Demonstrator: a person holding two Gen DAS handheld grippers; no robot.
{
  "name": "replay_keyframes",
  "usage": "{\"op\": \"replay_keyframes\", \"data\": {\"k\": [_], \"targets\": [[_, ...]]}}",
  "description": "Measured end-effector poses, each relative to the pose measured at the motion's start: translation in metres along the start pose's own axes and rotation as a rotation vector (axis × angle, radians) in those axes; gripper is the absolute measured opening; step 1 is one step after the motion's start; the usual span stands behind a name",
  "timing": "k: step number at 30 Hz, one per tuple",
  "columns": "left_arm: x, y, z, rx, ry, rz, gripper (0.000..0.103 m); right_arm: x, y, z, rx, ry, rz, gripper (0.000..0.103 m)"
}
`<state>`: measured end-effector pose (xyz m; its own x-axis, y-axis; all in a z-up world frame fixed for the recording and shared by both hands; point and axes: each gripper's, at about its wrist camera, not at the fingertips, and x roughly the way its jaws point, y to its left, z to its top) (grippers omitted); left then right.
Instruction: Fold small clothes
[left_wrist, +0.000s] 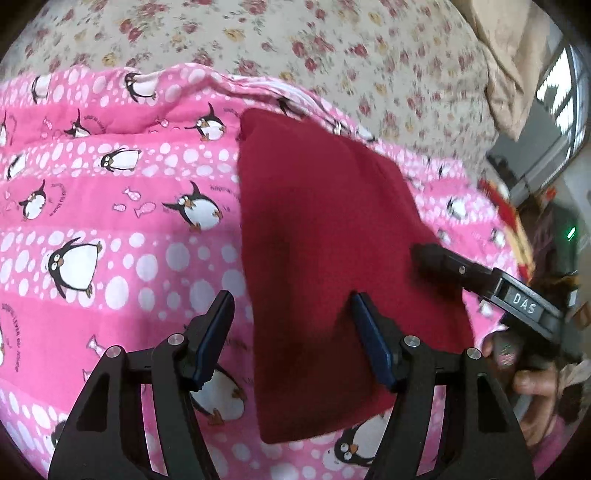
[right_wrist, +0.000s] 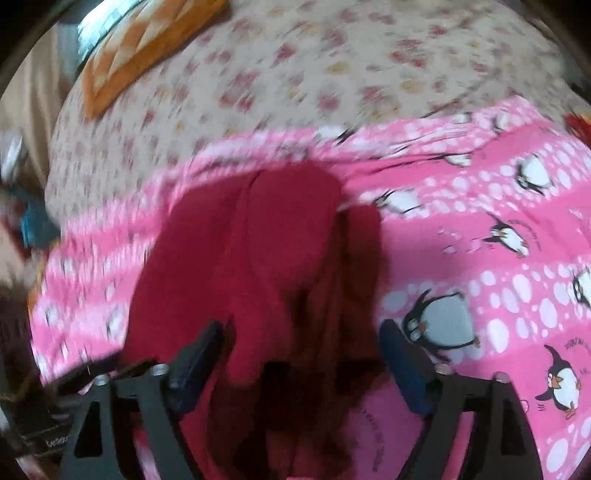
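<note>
A small dark red garment (left_wrist: 321, 266) lies folded flat on a pink penguin-print blanket (left_wrist: 110, 221). My left gripper (left_wrist: 291, 310) is open just above the garment's near left edge, holding nothing. My right gripper (left_wrist: 421, 254) comes in from the right over the garment's right side. In the blurred right wrist view the red garment (right_wrist: 266, 251) lies rumpled below my open right gripper (right_wrist: 299, 332), whose jaws stand wide apart with nothing between them.
The pink blanket (right_wrist: 480, 258) lies on a floral bedsheet (left_wrist: 295, 44). An orange patterned cushion (right_wrist: 140, 48) sits at the bed's far left in the right wrist view. A beige cloth (left_wrist: 517, 74) and a window are at the far right of the left wrist view.
</note>
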<state>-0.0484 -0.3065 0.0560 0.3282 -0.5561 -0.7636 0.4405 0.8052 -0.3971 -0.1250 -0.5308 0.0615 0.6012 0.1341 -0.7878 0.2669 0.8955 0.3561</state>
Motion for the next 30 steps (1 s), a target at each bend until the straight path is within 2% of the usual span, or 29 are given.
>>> {"op": "replay_keyframes", "data": {"k": [2,5,7,8,11,12,13,15,17,19,22,25,28,30], "targets": [[0.004,0.006,0.005,-0.030,0.015,-0.034,0.076,0.002,-0.017,0.003,0.076,-0.005,0.029,0.093],[0.019,0.015,0.011,-0.083,0.039,-0.075,0.082,0.019,-0.030,0.007,0.105,0.049,0.069,0.096],[0.032,0.018,0.013,-0.102,0.077,-0.121,0.083,0.030,-0.026,0.011,0.088,0.061,0.113,0.097],[0.040,0.018,0.014,-0.106,0.095,-0.148,0.087,0.035,-0.023,0.013,0.062,0.067,0.133,0.097],[0.044,0.013,0.018,-0.064,0.086,-0.147,0.087,0.051,-0.012,0.016,0.016,0.073,0.159,0.096],[0.044,0.012,0.019,-0.053,0.088,-0.147,0.083,0.052,-0.013,0.016,0.028,0.068,0.167,0.090],[0.043,0.010,0.020,-0.044,0.089,-0.154,0.071,0.052,-0.014,0.016,0.043,0.062,0.176,0.086],[0.034,0.005,0.019,-0.027,0.078,-0.135,0.060,0.048,-0.012,0.018,0.051,0.056,0.189,0.065],[0.019,0.001,0.014,-0.002,0.062,-0.127,0.044,0.037,-0.005,0.016,0.055,0.043,0.188,0.059],[-0.004,-0.001,0.008,0.021,0.040,-0.120,0.038,0.023,0.004,0.013,0.052,0.032,0.207,0.059],[-0.046,-0.001,-0.006,0.056,0.014,-0.096,0.038,-0.003,0.023,0.005,0.037,0.030,0.254,0.059],[-0.081,0.003,-0.029,0.064,0.008,-0.096,0.038,-0.026,0.041,-0.012,0.037,0.066,0.331,0.059],[-0.097,0.008,-0.056,0.053,0.019,-0.088,0.038,-0.036,0.057,-0.033,0.004,0.099,0.325,0.059],[-0.107,0.008,-0.075,0.045,0.015,-0.095,0.038,-0.040,0.059,-0.047,0.026,0.114,0.335,0.058]]}}
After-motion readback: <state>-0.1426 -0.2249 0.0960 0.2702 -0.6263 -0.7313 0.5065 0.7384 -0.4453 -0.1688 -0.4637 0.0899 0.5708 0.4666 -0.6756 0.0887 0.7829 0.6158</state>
